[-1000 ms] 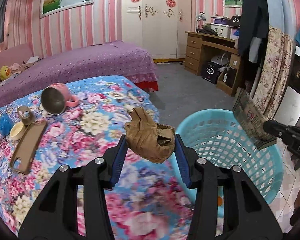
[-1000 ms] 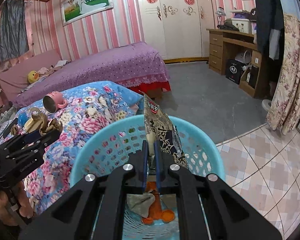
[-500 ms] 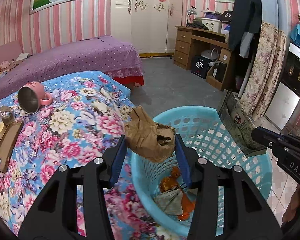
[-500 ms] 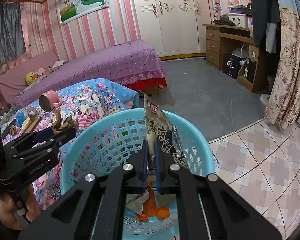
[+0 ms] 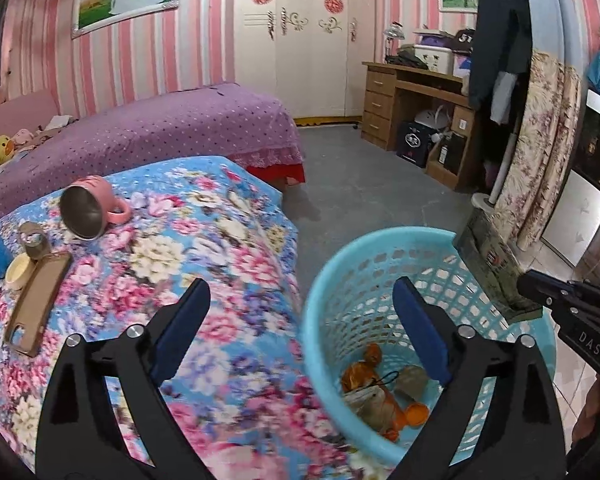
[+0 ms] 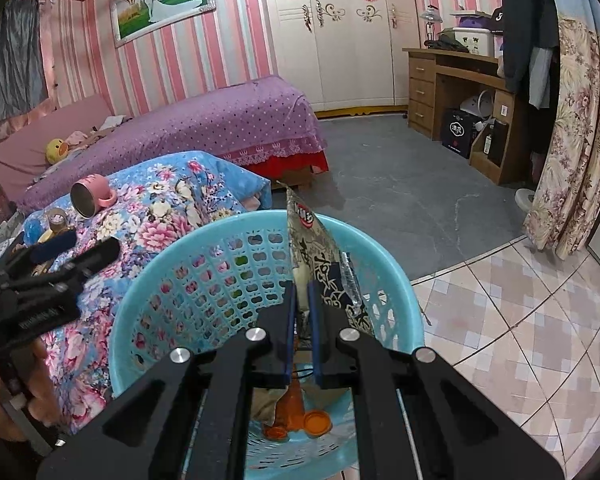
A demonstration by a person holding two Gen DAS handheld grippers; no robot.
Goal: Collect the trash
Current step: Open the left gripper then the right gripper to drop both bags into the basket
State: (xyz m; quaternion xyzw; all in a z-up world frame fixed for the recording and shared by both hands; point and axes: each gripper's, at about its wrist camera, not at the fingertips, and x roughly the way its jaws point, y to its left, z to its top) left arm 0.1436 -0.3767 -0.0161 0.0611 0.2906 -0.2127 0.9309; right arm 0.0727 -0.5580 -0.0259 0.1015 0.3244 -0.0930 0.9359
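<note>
Your left gripper (image 5: 300,312) has just opened with nothing between its jaws, so the brown wad is dropped, while your right gripper (image 6: 302,300) clamps the snack wrapper (image 6: 320,256) above the blue basket (image 6: 172,264) at lower centre.

My feeds show a room in even, fairly bright indoor light with soft shadows. Both fisheye views bend the walls and go black at the corners. The floral blanket (image 5: 204,248) smears with blur near my left camera; the far wardrobe (image 6: 340,32) stays sharp.
</note>
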